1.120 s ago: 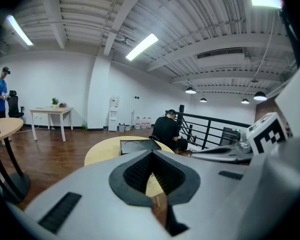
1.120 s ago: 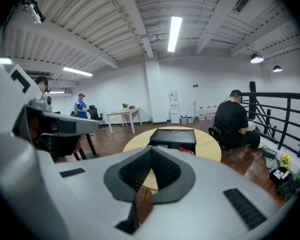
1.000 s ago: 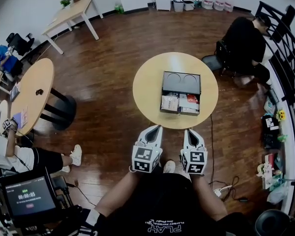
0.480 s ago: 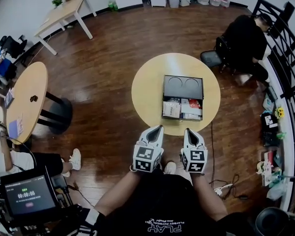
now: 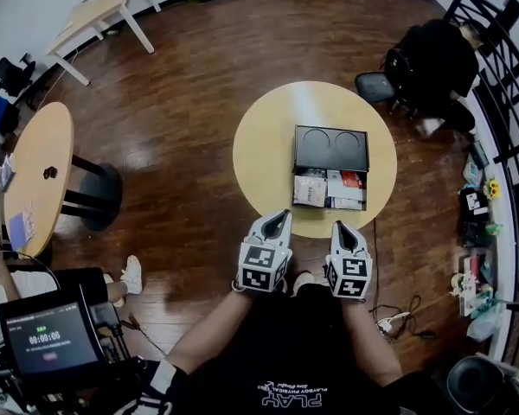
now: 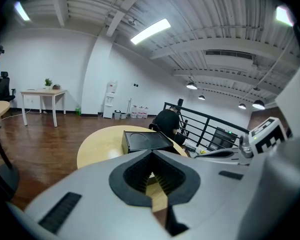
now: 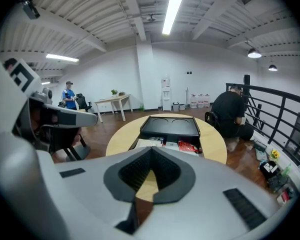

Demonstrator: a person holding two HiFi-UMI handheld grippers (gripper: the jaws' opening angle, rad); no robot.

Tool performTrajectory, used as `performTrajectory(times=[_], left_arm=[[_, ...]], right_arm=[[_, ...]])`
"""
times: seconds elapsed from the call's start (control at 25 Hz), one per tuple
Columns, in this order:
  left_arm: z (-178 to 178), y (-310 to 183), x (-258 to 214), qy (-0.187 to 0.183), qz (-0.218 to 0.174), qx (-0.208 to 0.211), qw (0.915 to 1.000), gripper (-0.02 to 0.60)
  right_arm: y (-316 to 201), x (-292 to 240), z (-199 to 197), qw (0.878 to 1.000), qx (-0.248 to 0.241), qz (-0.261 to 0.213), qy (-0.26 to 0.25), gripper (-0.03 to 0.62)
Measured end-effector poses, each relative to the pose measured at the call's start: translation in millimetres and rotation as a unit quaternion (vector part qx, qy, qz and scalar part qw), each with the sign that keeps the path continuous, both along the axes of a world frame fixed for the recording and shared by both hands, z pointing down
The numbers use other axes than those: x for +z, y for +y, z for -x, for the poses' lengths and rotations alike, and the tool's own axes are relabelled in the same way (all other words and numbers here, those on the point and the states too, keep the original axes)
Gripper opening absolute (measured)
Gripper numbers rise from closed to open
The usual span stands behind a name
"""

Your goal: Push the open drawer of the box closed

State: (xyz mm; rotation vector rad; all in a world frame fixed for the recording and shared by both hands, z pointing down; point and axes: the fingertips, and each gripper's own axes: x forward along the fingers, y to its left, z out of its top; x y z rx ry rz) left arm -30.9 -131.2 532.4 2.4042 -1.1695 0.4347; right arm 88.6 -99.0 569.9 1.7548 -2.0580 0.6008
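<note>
A black box [image 5: 330, 148] sits on the round wooden table [image 5: 264, 145], and its drawer [image 5: 329, 191] is pulled out toward me with packets inside. My left gripper [image 5: 279, 218] is shut and empty at the table's near edge, left of the drawer. My right gripper [image 5: 343, 228] is also shut and empty, just in front of the drawer's front panel and apart from it. In the left gripper view the box [image 6: 146, 140] lies beyond the closed left gripper [image 6: 151, 156]. In the right gripper view the open drawer [image 7: 165, 144] lies straight ahead of the right gripper [image 7: 151, 151].
A person in black [image 5: 437, 59] sits beyond the table on the right, beside a black railing [image 5: 502, 102]. Another round table [image 5: 35, 171] stands at the left. A monitor [image 5: 48, 340] is at the lower left. Small items and cables lie on the floor [image 5: 471, 206] to the right.
Both grippers have come forward and a little down, and their tips now reach the table's near edge. The drawer is still open and both jaws stay shut.
</note>
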Motion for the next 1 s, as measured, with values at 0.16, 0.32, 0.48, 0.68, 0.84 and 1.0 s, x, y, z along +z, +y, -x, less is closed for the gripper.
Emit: performTrajectory(times=[0.16,0.32,0.48,0.68,0.84,1.0], left_arm=[[-3.1,-4.1,8.3,-0.007,0.011,-0.003,0.9999,-0.003],[-7.7,-15.2,13.2,0.011,0.03,-0.017,0.9994,-0.003],[-7.0,-22.2,25.3,0.008,0.032,-0.022,0.9992,-0.003],[4.8,-18.7,32.3,0.0,0.046,-0.04,0.9981,-0.003],[5.0,-16.9,38.0,-0.008,0.052,-0.041,0.9977,-0.003],[3.8,-13.4,44.2,-0.02,0.058,-0.037,0.9974,-0.003]], right_arm=[[-5.7,8.1,-3.8,1.0,-0.002,0.013,-0.003,0.005],[-21.0,19.9,-2.1,1.0,-0.014,0.025,-0.006,0.005],[-27.4,41.3,-2.9,0.998,-0.023,0.051,-0.013,0.005],[-19.7,52.9,-1.5,0.997,-0.038,0.073,0.003,0.005],[-21.1,66.5,-1.5,0.995,-0.04,0.094,0.002,0.006],[-24.8,78.1,-2.1,0.994,-0.029,0.103,0.003,0.035]])
